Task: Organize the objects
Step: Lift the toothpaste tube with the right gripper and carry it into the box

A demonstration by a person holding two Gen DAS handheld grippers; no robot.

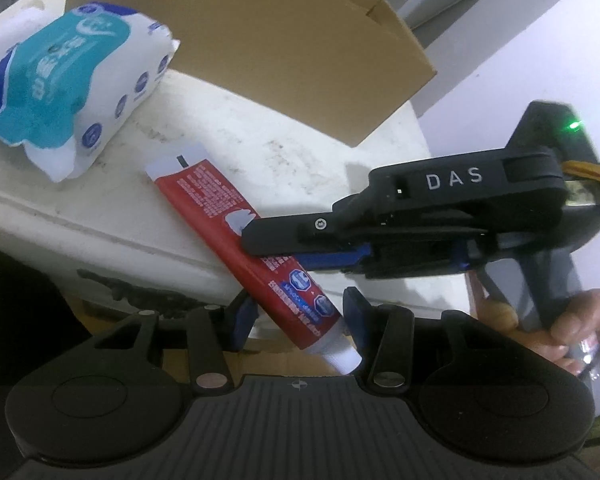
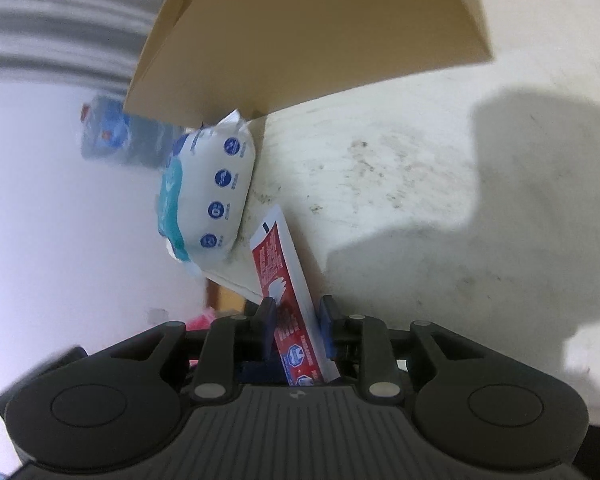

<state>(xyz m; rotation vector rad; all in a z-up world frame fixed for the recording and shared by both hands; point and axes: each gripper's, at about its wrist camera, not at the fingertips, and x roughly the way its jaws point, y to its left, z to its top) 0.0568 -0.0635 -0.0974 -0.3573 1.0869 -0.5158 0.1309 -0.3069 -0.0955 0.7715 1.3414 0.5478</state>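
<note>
Both claws pinch one toothpaste tube (image 1: 256, 248): left claw (image 1: 298, 322) near its cap, right claw (image 2: 298, 330) at mid-body. The tube overhangs the bench (image 1: 260, 148) edge. Opposed pulls may buckle it. Beyond lie a tissue pack (image 1: 66, 92) and a cardboard box (image 1: 260, 40).

The white letters "DAS" stand on the black body of the right gripper (image 1: 256, 240), at about three o'clock in the left wrist view. The red toothpaste tube (image 1: 236, 220) and the teal-and-white tissue pack (image 1: 68, 92), at ten o'clock, carry print too blurred to read.
</note>
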